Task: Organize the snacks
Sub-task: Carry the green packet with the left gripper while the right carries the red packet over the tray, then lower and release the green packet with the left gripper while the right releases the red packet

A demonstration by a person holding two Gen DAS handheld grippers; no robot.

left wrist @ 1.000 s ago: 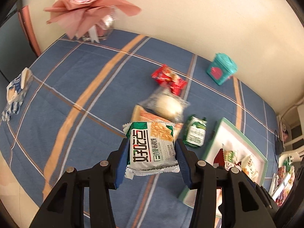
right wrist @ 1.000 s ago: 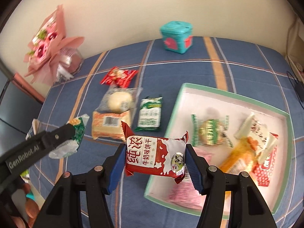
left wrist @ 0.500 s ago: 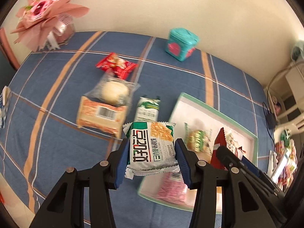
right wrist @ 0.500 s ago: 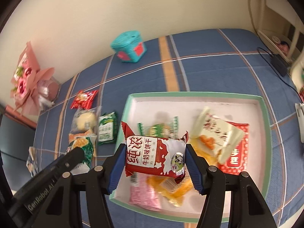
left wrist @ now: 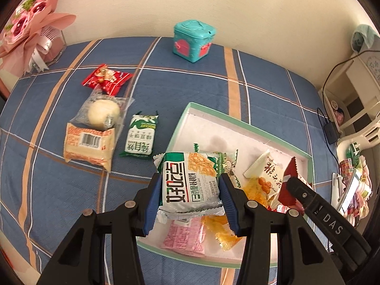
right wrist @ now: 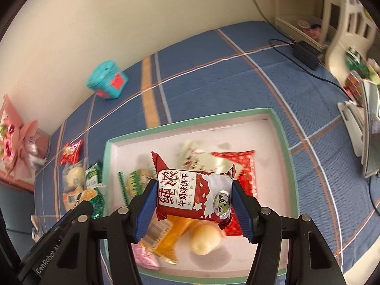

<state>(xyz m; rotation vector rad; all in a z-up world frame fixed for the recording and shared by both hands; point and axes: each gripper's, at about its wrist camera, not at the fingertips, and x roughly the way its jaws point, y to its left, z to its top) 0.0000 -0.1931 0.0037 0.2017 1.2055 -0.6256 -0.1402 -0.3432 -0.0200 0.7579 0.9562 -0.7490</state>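
We hold two light, crinkly packets by their side edges: left gripper (left wrist: 188,190) clamps the green packet (left wrist: 190,182), right gripper (right wrist: 194,203) the red packet (right wrist: 193,196). Tray (left wrist: 249,124) lies at twelve o'clock.

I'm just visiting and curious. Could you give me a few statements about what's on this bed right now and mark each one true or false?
1. The left gripper holds a green-and-white packet. True.
2. The right gripper is empty. False: it grips a red-and-white packet.
3. The tray already holds several snacks. True.
4. The teal box sits inside the tray. False: it stands on the bedcover near the wall.
5. Snacks lie on the bedcover beside the tray. True.
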